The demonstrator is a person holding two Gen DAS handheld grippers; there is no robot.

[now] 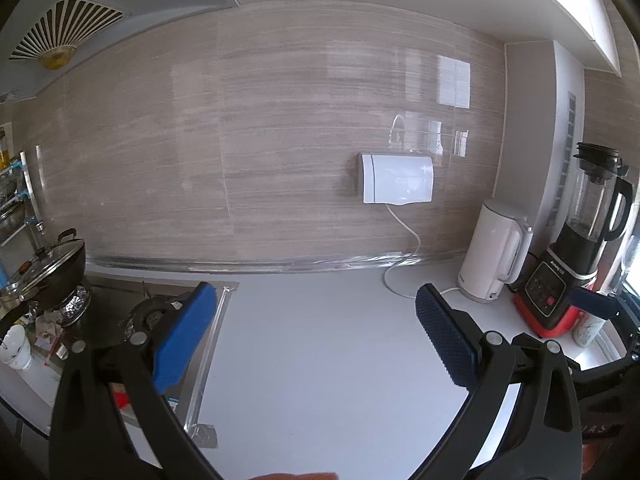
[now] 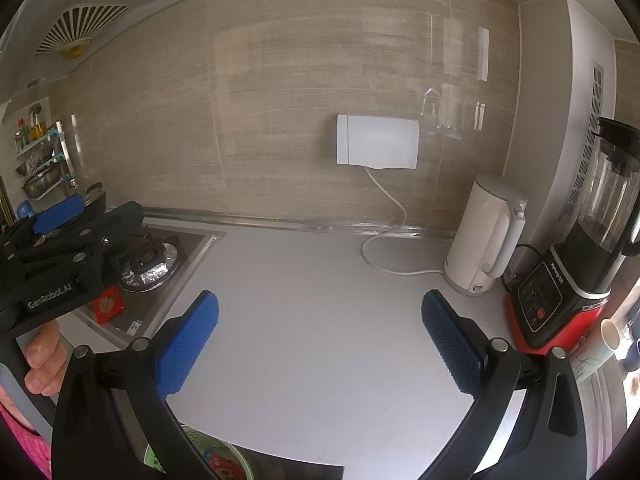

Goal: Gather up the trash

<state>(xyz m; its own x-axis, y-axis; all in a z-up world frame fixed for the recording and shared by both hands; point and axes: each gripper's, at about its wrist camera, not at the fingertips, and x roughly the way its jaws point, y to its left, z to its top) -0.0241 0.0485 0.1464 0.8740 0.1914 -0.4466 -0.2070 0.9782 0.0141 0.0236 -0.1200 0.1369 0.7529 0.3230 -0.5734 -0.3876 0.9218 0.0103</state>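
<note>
Above pale grey countertop (image 1: 320,340), left gripper (image 1: 316,332) and right gripper (image 2: 320,336) hover side by side, jaws wide, nothing between blue textured pads (image 2: 188,344). Trash: red square wrapper (image 2: 107,304) lies on steel hob surface (image 2: 160,300) beside foil-lined burner (image 2: 150,260). White electric kettle (image 2: 484,232) and red-and-black blender (image 2: 568,280) stand at right wall.

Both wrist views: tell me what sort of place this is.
Most likely a home kitchen: a gas burner set into the counter, a range hood above it, and a white kettle beside a blender.
</note>
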